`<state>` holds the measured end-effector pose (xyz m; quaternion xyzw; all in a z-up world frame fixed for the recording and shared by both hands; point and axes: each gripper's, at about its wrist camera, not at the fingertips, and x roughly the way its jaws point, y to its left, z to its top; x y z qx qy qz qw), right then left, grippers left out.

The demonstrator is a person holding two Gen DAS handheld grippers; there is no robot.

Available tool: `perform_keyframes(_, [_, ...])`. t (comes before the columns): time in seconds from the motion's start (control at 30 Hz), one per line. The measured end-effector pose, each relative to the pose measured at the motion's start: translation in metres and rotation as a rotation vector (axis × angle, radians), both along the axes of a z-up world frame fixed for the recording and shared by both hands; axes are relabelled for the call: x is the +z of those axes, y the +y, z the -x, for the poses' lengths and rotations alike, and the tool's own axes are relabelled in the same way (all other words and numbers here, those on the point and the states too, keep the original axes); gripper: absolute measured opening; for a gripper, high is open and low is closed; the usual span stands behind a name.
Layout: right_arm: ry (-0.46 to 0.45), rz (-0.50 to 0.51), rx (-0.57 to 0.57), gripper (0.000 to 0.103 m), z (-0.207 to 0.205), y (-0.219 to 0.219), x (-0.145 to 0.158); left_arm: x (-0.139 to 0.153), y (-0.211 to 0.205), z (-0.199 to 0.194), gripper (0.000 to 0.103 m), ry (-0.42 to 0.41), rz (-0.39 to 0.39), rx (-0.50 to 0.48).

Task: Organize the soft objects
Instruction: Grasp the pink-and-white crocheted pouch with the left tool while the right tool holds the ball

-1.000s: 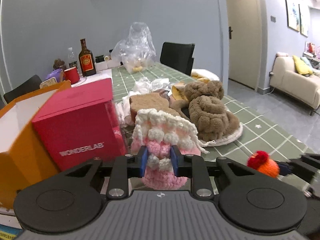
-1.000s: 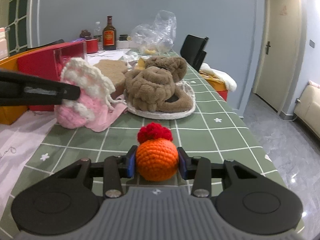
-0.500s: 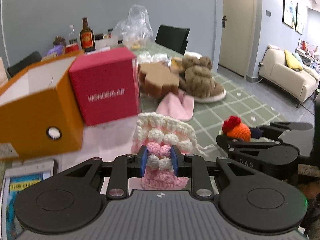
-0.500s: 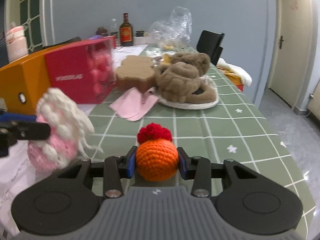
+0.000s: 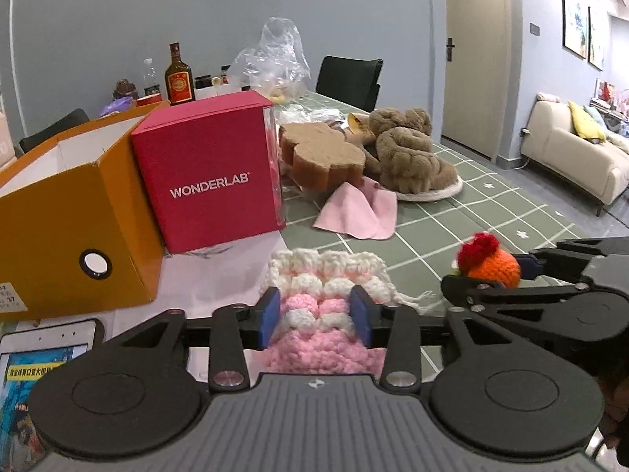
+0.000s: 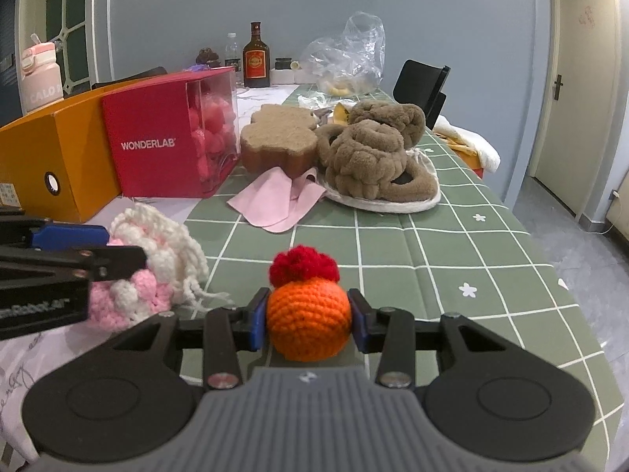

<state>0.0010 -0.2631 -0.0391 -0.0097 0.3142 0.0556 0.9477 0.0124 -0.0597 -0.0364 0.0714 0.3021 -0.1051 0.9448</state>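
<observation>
Ahead of me the green cloth [image 6: 452, 251] lies bare to the right, room to pass. To the left the red box [image 5: 212, 173] and orange box [image 5: 67, 216] stand as a wall; a pink rag [image 6: 275, 200] and brown slippers [image 6: 377, 161] block the far middle.

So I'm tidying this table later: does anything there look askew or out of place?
Yes. A pink cloth lies crumpled on the green tablecloth, one edge tucked under the brown flower-shaped sponge. Behind it, brown fluffy slippers sit heaped on one another, and a crumpled clear plastic bag stands at the far end.
</observation>
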Motion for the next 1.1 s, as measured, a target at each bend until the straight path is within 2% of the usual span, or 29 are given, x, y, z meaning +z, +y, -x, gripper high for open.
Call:
perform_keyframes(0.03, [0.002, -0.001, 0.003, 0.055, -0.001, 0.0, 0.0, -0.001, -0.001, -0.002, 0.067, -0.006, -0.011, 0.009])
perform_keyframes(0.07, [0.005, -0.005, 0.004, 0.06, 0.001, -0.001, -0.001, -0.002, -0.003, -0.004, 0.074, -0.009, -0.024, 0.015])
perform_keyframes(0.1, [0.006, -0.011, 0.002, 0.065, 0.0, -0.002, -0.001, -0.003, -0.003, -0.005, 0.076, -0.012, -0.032, 0.019])
perform_keyframes(0.17, [0.001, -0.02, -0.004, 0.065, -0.001, -0.004, -0.001, -0.004, -0.002, -0.007, 0.086, -0.013, -0.037, 0.029])
perform_keyframes(0.23, [-0.005, -0.028, -0.004, 0.065, 0.0, -0.006, -0.001, -0.003, 0.0, -0.01, 0.089, 0.004, -0.019, 0.047])
perform_keyframes(0.4, [-0.043, -0.017, -0.016, 0.064, 0.002, -0.008, -0.006, 0.001, 0.021, -0.018, 0.089, 0.111, 0.139, 0.085])
perform_keyframes(0.67, [-0.052, -0.002, -0.007, 0.064, 0.003, -0.008, -0.007, 0.008, 0.019, -0.01, 0.089, 0.075, 0.191, 0.014])
perform_keyframes(0.73, [-0.051, 0.001, -0.004, 0.064, 0.003, -0.008, -0.007, 0.008, 0.015, -0.011, 0.095, 0.079, 0.181, -0.012])
perform_keyframes(0.83, [-0.053, 0.002, -0.003, 0.064, 0.003, -0.007, -0.007, 0.001, 0.004, -0.016, 0.099, 0.084, 0.086, 0.018])
perform_keyframes(1.1, [-0.059, 0.013, 0.005, 0.064, 0.001, -0.006, -0.008, -0.011, -0.002, -0.029, 0.1, 0.134, 0.104, 0.056])
